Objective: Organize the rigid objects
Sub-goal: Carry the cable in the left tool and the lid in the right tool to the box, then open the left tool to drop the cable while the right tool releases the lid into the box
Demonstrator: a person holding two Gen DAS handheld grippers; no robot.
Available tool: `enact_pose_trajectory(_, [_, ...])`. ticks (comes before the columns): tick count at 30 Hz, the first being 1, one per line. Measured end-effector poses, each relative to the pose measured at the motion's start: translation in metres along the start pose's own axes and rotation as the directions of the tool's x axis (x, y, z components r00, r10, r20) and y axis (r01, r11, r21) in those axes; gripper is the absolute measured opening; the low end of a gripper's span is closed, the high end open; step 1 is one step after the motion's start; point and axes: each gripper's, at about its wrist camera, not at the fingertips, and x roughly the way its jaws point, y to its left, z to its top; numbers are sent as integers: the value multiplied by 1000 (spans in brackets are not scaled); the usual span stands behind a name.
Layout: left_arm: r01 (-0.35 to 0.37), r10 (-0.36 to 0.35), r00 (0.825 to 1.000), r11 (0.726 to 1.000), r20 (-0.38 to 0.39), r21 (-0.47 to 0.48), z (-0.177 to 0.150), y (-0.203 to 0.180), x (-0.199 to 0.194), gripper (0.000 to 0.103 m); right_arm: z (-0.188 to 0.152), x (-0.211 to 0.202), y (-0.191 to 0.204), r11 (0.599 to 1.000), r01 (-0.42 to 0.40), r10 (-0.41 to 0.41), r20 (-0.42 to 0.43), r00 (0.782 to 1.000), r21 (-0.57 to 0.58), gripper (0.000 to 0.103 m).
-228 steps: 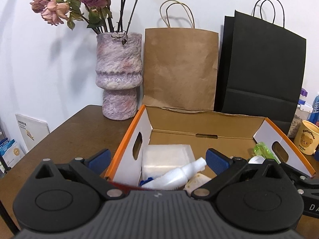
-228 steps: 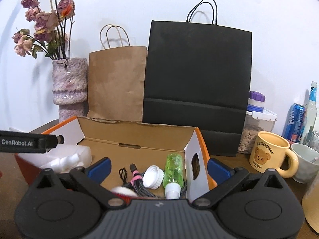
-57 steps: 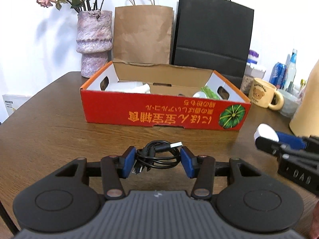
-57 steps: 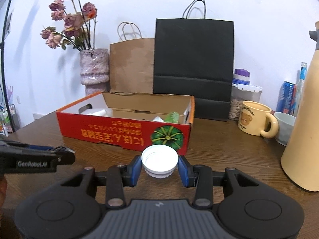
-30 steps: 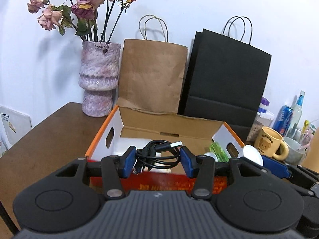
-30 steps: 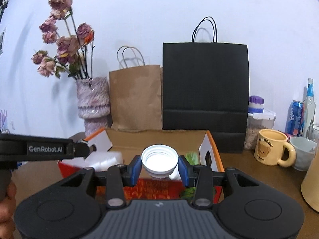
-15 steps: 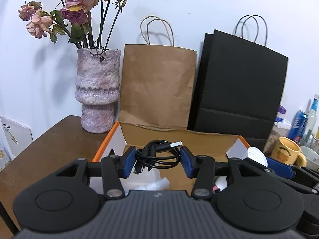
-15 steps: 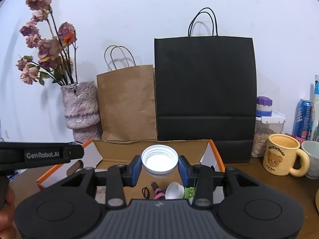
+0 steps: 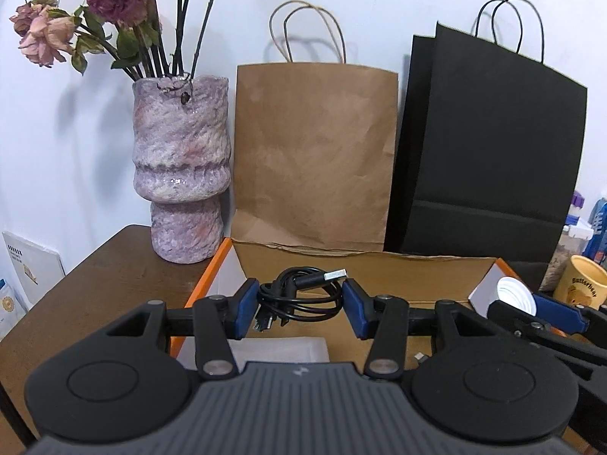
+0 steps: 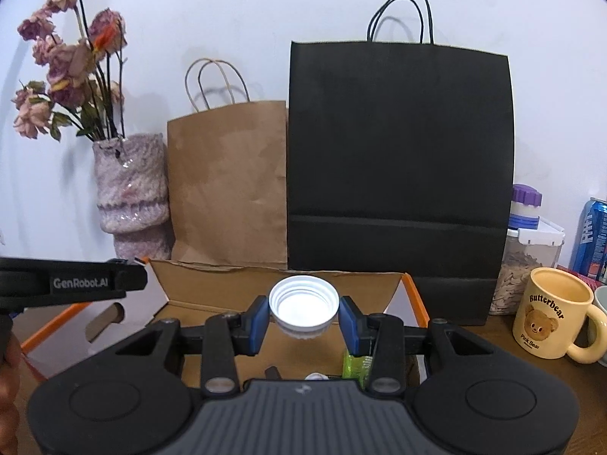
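My left gripper is shut on a coiled black USB cable, held above the left half of the open cardboard box. My right gripper is shut on a white screw cap, its open side facing the camera, held above the right half of the same box. In the left wrist view the right gripper and its white cap show at the right edge. Below the right gripper lie a green bottle and small items, mostly hidden.
Behind the box stand a pink-grey vase with dried roses, a brown paper bag and a black paper bag. To the right are a yellow bear mug, a seed jar and a blue can.
Both grippers have moved forward over the box, each keeping its object. The box's red front wall has dropped out of view, and the vase and bags look closer.
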Motion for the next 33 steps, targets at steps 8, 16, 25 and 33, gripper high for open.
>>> enact_pose_trajectory(8, [-19, 19, 1000, 1000, -14, 8, -3, 5, 9, 50, -9, 11, -3, 1000, 9, -10, -36, 999, -10, 39])
enact_pose_trajectory(16, [-36, 35, 999, 999, 8, 33, -3, 5, 4, 75, -11, 10, -5, 1000, 23, -23, -53, 998, -2, 51])
enact_pose_trajectory(25, [-46, 45, 998, 999, 46, 24, -1, 7, -3, 103, -10, 5, -9, 998, 67, -67, -15, 998, 8, 103])
enact_pose_trajectory(33, [-58, 58, 997, 998, 42, 11, -1, 13, -5, 103, -9, 2, -11, 997, 77, -77, -10, 997, 15, 103])
